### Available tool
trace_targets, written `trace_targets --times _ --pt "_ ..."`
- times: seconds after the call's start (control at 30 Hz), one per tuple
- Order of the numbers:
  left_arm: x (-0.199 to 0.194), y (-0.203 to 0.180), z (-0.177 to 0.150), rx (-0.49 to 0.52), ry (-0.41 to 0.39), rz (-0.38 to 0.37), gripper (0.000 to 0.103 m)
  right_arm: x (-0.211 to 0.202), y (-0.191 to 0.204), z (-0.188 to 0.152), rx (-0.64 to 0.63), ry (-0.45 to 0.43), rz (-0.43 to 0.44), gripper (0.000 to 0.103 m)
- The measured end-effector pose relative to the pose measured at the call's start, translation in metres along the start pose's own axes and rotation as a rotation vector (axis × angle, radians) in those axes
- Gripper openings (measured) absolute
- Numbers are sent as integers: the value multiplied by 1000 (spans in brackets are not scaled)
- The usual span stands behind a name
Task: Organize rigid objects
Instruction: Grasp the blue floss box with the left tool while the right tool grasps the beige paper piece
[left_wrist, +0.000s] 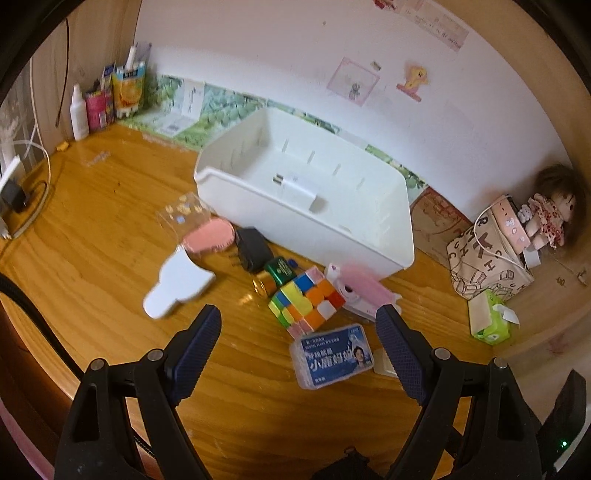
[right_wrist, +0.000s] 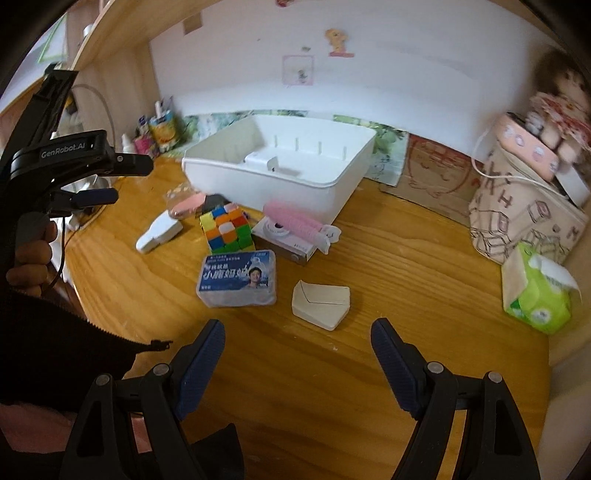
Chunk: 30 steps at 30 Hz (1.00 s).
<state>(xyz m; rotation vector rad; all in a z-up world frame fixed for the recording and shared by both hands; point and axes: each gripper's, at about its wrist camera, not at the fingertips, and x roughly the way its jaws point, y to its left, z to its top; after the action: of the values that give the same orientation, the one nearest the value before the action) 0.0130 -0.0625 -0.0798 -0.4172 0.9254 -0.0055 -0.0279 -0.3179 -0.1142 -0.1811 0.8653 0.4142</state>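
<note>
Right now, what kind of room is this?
Probably a child's bedroom desk nook. A doll sits in the corner, cartoon stickers dot the wall, and a puzzle cube lies on the wooden desk beside a white bin.

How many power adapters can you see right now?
2. A white adapter lies inside the white bin; a black adapter lies on the desk by the bin's front. Clutter may hide others.
</note>
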Motion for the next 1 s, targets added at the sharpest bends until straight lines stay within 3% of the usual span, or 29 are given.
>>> trace_targets --times 0.23,0.47,1.0 --pt "24 -6 -18 -52 96 9 88 18 -7 10 -95 37 51 82" --pt "52 -14 -25 -87 213 -29 88 47 -13 22 -154 104 111 82" --pt "122 -41 -28 -60 492 16 88 103 -24 31 -147 213 144 82"
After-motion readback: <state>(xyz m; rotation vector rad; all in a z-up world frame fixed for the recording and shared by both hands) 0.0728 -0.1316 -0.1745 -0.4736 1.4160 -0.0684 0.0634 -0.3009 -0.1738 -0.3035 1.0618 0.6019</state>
